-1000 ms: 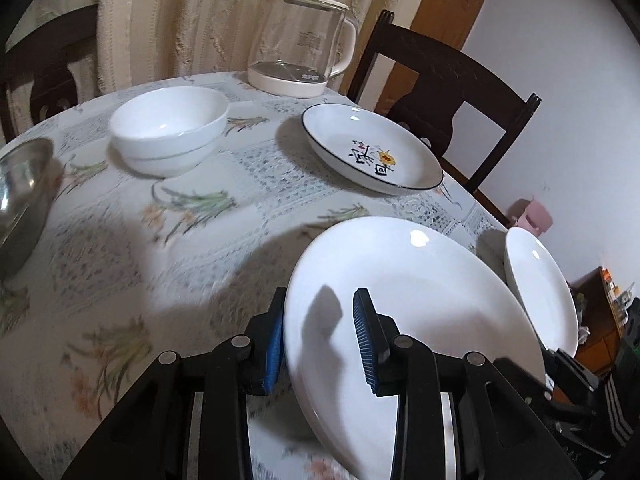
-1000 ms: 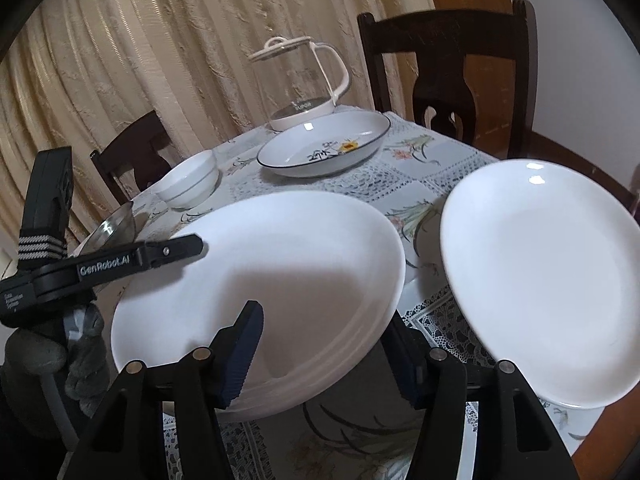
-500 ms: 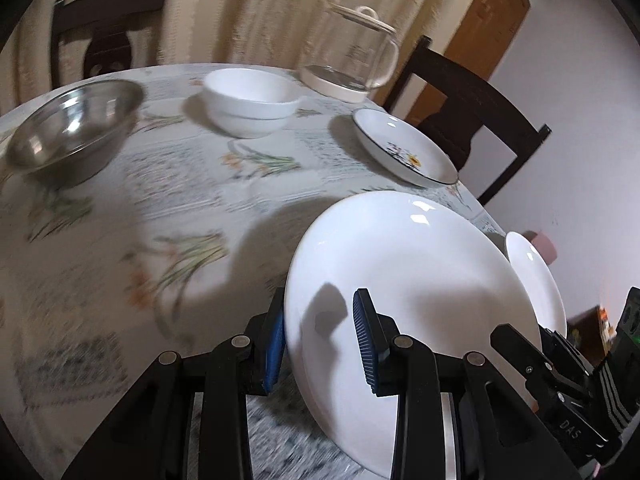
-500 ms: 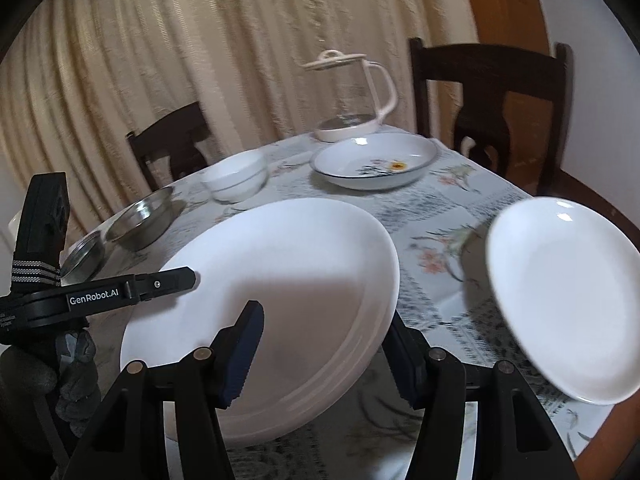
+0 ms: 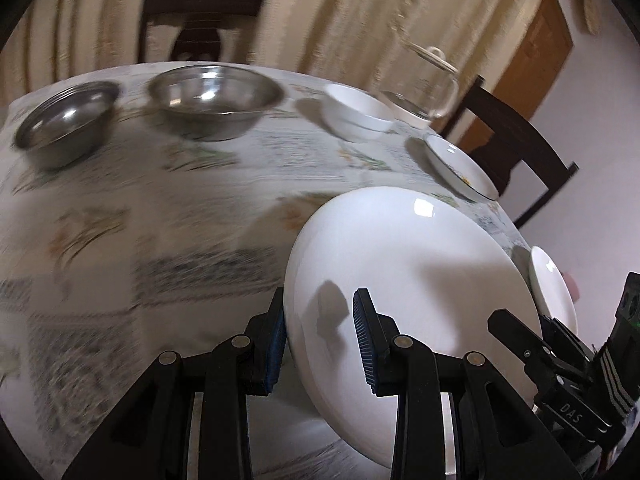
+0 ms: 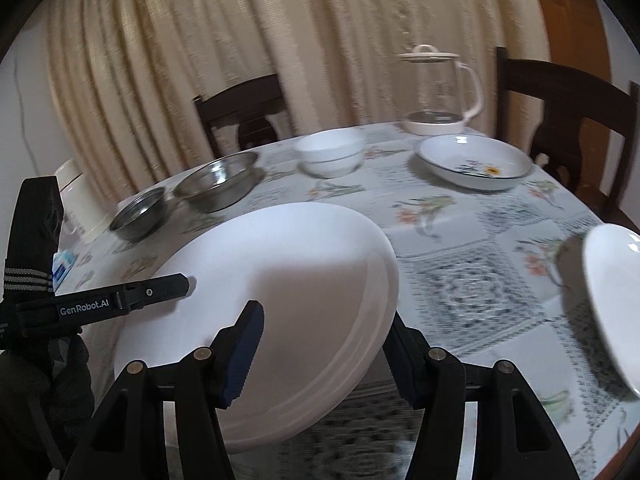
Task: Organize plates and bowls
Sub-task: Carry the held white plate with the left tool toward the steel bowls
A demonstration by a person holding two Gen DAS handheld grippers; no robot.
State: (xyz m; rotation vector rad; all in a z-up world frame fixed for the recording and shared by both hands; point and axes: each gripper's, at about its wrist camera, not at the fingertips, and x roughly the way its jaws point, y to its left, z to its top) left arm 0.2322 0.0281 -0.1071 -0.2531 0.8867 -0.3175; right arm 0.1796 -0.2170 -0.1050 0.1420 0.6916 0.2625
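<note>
A large white plate (image 5: 408, 264) is held above the table by both grippers. My left gripper (image 5: 320, 336) is shut on its near rim. My right gripper (image 6: 320, 344) is shut on the opposite rim of the same plate (image 6: 280, 280). A second white plate (image 6: 612, 292) lies at the table's right edge; it also shows in the left wrist view (image 5: 550, 292). A flowered dish (image 6: 476, 160), a white bowl (image 6: 332, 152) and two steel bowls (image 6: 218, 184) (image 6: 140, 212) stand farther back.
A glass kettle (image 6: 438, 92) stands at the back of the table. Dark wooden chairs (image 6: 560, 112) stand around the table, before a curtain. The floral tablecloth (image 6: 460, 248) lies between the held plate and the dishes.
Both grippers have carried the large plate leftward and back from the table. The steel bowls have come into view and the second white plate has slid toward the right edge.
</note>
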